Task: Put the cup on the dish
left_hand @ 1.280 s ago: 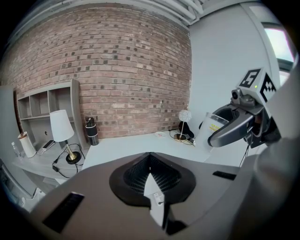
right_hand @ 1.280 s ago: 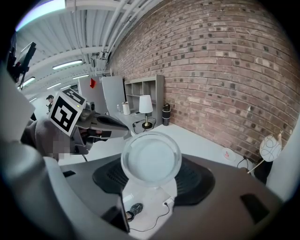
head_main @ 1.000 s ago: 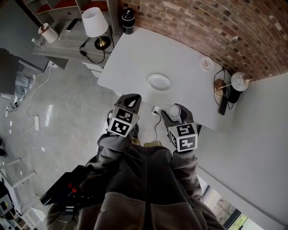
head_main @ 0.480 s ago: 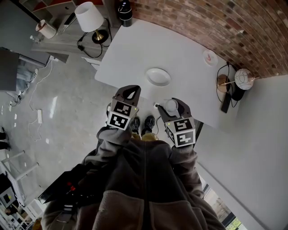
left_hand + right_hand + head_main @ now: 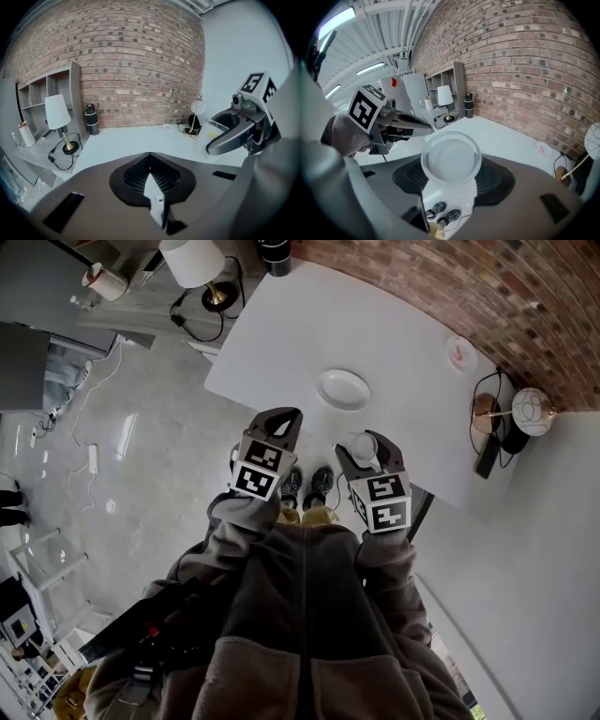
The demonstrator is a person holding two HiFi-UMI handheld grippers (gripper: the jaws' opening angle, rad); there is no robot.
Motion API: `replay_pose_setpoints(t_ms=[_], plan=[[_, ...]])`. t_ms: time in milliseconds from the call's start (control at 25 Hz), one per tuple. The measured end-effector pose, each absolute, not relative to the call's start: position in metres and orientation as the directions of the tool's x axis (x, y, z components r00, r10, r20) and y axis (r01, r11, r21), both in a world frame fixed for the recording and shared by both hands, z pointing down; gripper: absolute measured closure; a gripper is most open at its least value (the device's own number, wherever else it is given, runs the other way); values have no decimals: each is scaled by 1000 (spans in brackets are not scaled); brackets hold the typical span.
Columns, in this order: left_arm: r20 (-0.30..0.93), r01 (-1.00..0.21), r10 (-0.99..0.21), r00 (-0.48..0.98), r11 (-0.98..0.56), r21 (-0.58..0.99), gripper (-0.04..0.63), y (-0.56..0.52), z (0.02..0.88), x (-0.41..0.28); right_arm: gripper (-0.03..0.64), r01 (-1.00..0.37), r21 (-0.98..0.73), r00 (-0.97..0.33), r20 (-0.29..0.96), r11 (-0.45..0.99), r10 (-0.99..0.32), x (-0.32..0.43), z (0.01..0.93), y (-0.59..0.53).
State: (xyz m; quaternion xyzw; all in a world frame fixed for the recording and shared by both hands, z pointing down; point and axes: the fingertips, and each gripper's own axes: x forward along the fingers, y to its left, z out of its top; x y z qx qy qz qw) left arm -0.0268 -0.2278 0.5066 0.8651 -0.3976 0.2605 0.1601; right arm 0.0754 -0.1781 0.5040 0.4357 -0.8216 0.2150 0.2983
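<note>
The person stands at the near edge of a white rectangular table [image 5: 394, 329] that runs along a red brick wall [image 5: 487, 287], a gripper in each hand. The right gripper [image 5: 369, 441] is clamped on the clear, round plastic cup [image 5: 451, 159]. Its two jaws press the cup's sides, and the open mouth faces that gripper's camera. In the head view the cup hangs over the table's near edge, with the person's dark shoes [image 5: 305, 486] showing on the floor below it.

The white oval dish [image 5: 343, 389] lies bare on the tabletop at about 11 o'clock from the cup, near it but not touching. The left gripper [image 5: 284, 420] is clenched with nothing in it, its jaw tips meeting in its own view. It hovers off the table's edge at about 8 o'clock from the dish and level with the right gripper.

Further along the table, at about 2 o'clock from the dish, sits a small white saucer with a pink mark [image 5: 460, 352]. A table lamp with a white shade [image 5: 192, 261] stands on a side shelf at about 10 o'clock, and a black cylindrical bottle [image 5: 275, 251] stands at the table's far corner.
</note>
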Motion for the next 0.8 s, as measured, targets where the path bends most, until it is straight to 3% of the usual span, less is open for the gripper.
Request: replay_pose_setpoints(t_ms=[800], plan=[[650, -796, -541, 534, -580, 172, 589, -247, 601, -39, 353, -847, -82, -425, 696, 525, -579, 78, 596, -239]])
